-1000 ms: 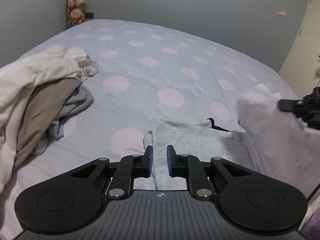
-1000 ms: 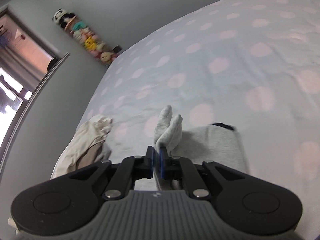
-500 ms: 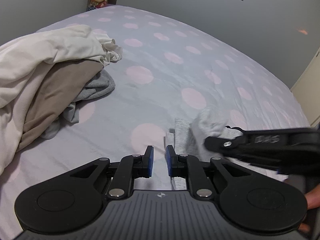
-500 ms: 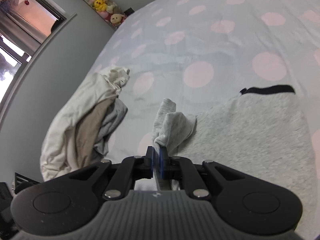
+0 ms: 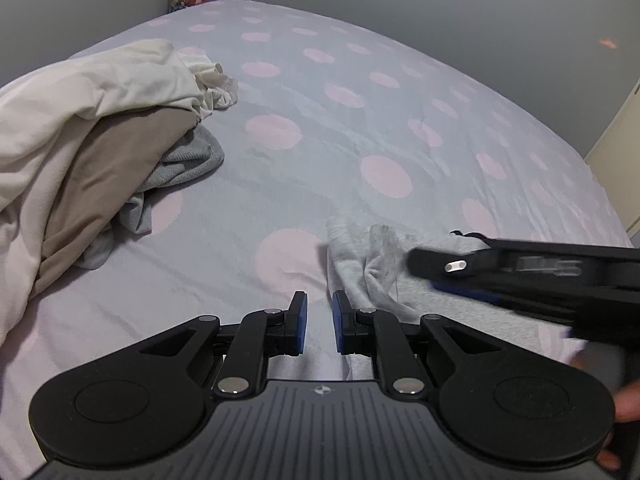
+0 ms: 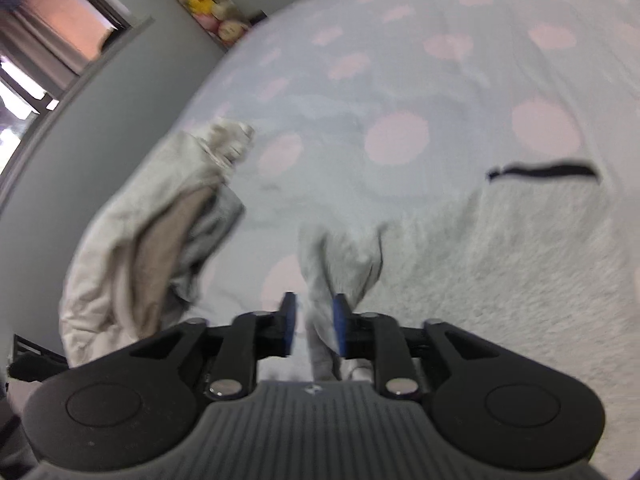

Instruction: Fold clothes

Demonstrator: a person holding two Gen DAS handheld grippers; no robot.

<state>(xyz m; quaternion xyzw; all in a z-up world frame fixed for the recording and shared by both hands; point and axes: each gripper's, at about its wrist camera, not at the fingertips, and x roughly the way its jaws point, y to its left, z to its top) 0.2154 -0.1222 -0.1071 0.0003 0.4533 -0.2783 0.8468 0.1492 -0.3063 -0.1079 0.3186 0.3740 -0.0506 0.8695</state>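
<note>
Where it pinched before, right gripper (image 6: 311, 322) gapes (grey garment (image 6: 500, 264) loose).

Bedsheet (image 5: 360, 92) showing pale lilac-grey with pink polka dots. Garment (image 6: 520, 272) appearing heather grey, black trim at one edge. Pile of clothes (image 5: 80, 120) showing cream, tan and grey layers. Grippers appearing black, with blue pads (image 5: 299, 322).

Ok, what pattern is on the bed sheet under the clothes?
Pale lilac-grey bed sheet with large pink polka dots, clearest in the left wrist view.
</note>
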